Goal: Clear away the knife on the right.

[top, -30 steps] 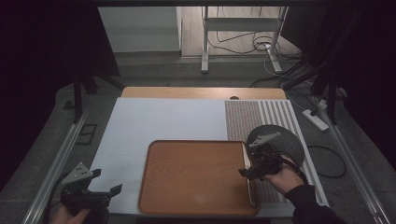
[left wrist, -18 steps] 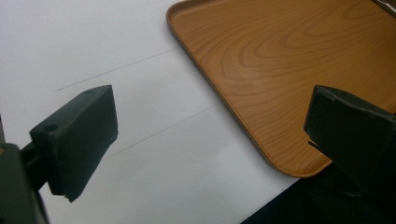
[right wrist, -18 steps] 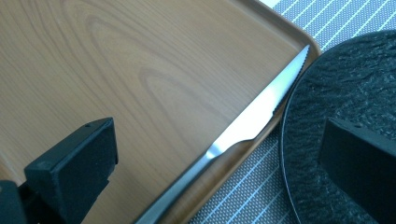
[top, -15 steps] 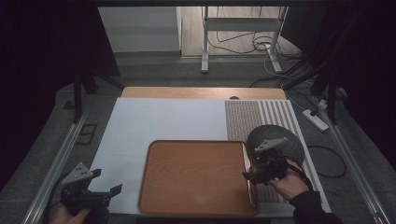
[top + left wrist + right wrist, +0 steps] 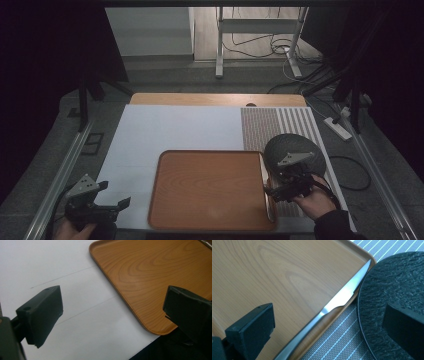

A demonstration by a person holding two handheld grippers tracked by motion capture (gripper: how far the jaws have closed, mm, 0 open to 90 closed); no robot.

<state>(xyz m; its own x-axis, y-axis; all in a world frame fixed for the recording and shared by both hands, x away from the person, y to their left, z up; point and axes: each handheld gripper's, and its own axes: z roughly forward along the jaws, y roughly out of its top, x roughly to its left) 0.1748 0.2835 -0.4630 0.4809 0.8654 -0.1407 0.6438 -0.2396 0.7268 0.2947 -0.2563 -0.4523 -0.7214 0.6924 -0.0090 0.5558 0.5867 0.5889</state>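
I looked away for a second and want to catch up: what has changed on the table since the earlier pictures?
The right tool has drawn back toward the person along the wooden tray's right edge, jaws open, holding nothing. The knife lies on that tray rim beside the black plate. The left tool stayed at the near left corner, open, and the tray and plate kept their places.

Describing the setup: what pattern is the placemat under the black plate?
Grey placemat with thin white stripes, clearest in the right gripper view.

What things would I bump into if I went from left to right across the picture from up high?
left gripper → wooden tray → knife → right gripper → black plate
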